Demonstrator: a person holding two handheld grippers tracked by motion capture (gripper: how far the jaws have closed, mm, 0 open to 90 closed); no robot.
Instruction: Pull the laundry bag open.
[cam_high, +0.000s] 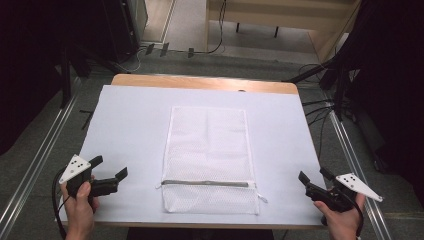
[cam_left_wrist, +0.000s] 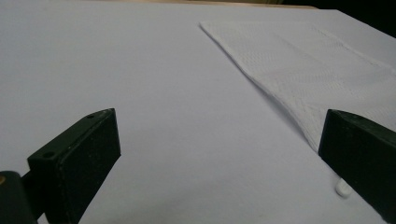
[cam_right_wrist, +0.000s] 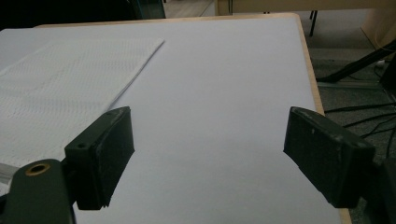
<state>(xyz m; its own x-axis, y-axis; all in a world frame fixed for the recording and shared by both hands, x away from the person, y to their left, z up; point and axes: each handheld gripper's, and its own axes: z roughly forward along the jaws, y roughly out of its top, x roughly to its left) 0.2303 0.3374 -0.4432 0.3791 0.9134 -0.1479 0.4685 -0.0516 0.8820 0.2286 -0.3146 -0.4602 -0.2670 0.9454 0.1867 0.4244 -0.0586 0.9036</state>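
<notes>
Table (cam_high: 135, 80) with white sheet (cam_high: 130, 130) covering most of top; wooden edge exposed at far side. White mesh laundry bag (cam_high: 207, 157) flat at centre of sheet, zipper (cam_high: 205, 183) running across near end, pull tab (cam_high: 262, 198) at near right corner. Left gripper (cam_high: 111, 169) at near left corner, well apart from bag, jaws apart, nothing between them. Right gripper (cam_high: 314, 175) at near right corner, well apart from bag, jaws wide apart, nothing between them.
</notes>
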